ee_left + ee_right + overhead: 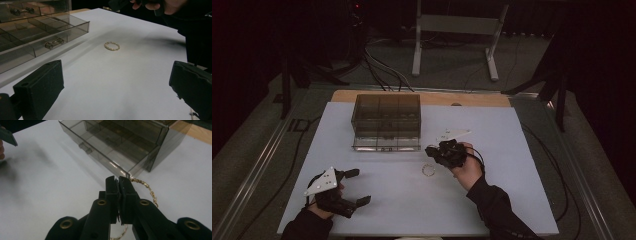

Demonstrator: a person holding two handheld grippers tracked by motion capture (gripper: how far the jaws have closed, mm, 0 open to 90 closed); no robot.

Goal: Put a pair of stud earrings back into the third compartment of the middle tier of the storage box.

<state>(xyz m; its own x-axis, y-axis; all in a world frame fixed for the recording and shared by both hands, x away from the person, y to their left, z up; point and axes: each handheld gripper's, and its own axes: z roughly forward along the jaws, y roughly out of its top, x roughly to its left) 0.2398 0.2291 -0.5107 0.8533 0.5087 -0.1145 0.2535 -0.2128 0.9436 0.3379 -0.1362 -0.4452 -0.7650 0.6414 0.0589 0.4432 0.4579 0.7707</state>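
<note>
Dim, murky frames with black surroundings; soft shadows smear across the pale table (522,150), close foreground blurred

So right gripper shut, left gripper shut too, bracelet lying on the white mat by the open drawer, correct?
Left gripper is open: the left gripper view shows its jaws wide apart. Right gripper shut, bracelet on the white mat by the open drawer.

The right claw (118,181) hides part of the gold bracelet (147,188).
</note>
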